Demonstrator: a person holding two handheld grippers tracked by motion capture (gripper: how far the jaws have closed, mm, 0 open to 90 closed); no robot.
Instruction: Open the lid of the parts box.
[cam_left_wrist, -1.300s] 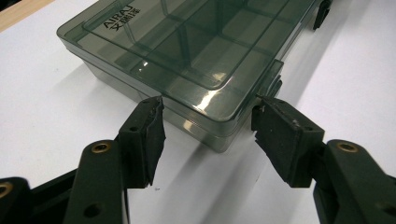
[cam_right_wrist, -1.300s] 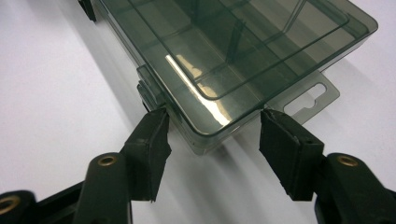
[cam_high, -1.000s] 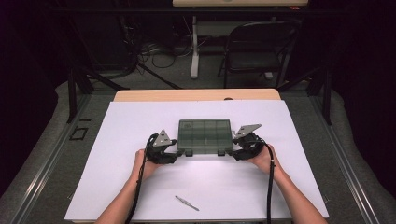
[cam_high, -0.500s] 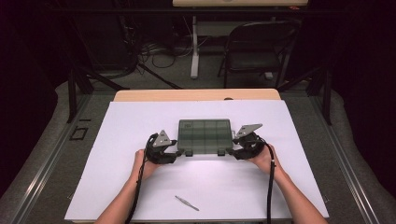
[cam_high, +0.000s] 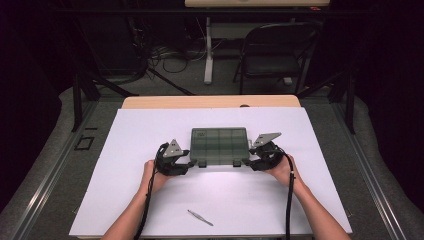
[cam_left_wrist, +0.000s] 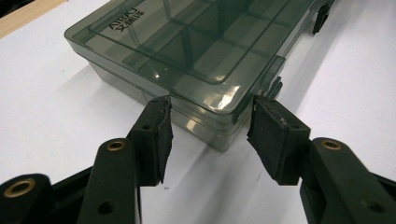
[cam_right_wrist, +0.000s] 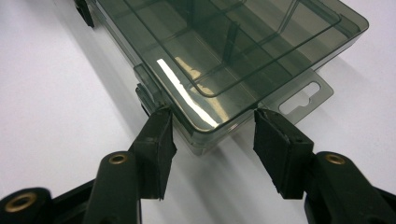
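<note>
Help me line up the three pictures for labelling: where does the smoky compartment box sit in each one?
High view: compartment box at table centre, between the left gripper and right gripper.
Left gripper view: upper middle, one corner between the jaws.
Right gripper view: upper right, another corner between the jaws.
Shared landmark: the box's front latch.

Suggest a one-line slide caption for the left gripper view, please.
Left claw straddles a near corner of the closed smoky compartment box on the white table.
</note>
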